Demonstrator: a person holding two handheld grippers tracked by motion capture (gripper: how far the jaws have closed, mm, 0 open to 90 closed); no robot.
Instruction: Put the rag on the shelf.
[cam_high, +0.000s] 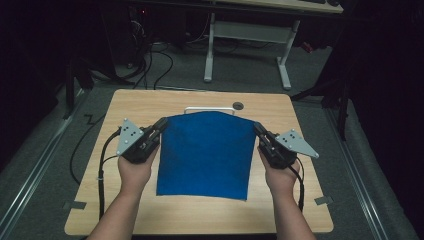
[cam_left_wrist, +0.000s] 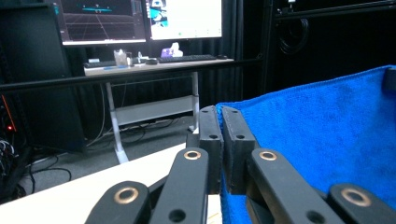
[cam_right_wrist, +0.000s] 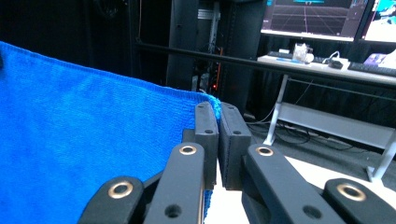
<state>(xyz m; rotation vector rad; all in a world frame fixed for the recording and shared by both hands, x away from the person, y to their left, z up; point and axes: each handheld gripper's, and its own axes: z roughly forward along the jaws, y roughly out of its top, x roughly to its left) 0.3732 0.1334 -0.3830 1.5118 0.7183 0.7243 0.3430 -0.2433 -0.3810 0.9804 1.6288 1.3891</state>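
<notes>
A blue cloth (cam_high: 205, 155) is held up by its two far corners over the wooden table (cam_high: 120, 210), its near edge resting on the tabletop. My left gripper (cam_high: 162, 124) is shut on the cloth's far left corner; in the left gripper view its jaws meet on the cloth (cam_left_wrist: 317, 140) at the gripper (cam_left_wrist: 220, 115). My right gripper (cam_high: 257, 127) is shut on the far right corner, and in the right gripper view the cloth (cam_right_wrist: 84, 154) hangs left of the gripper (cam_right_wrist: 218, 111). The top edge sags slightly between the two.
A white handle-shaped bar (cam_high: 209, 108) and a round dark hole (cam_high: 238, 105) lie behind the cloth on the table. Beyond stands a white-legged desk (cam_high: 250, 35) with monitors (cam_left_wrist: 140, 18) and cables on the floor (cam_high: 150, 65).
</notes>
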